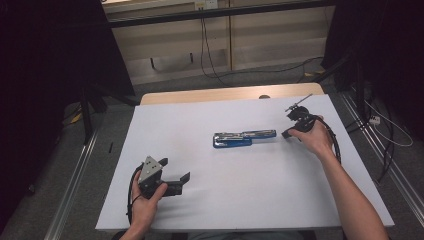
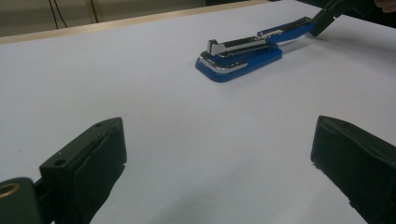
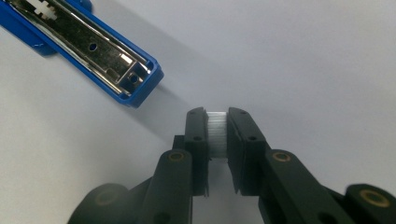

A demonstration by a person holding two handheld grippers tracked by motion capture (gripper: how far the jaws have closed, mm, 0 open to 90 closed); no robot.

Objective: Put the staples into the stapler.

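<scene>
A blue stapler lies swung open in the middle of the white table, its metal staple channel facing up. In the right gripper view its open blue end lies just up and left of my right gripper. That gripper is shut on a small whitish ribbed strip of staples and hovers close over the table. In the high view the right gripper sits at the stapler's right end. My left gripper rests near the front left with its jaws wide open and nothing between them; the stapler lies well ahead of it.
A bare wooden strip runs along the table's far edge. Cables trail over the floor behind it. Dark stands and curtains flank both sides. Metal rails run along the floor to the left and right of the table.
</scene>
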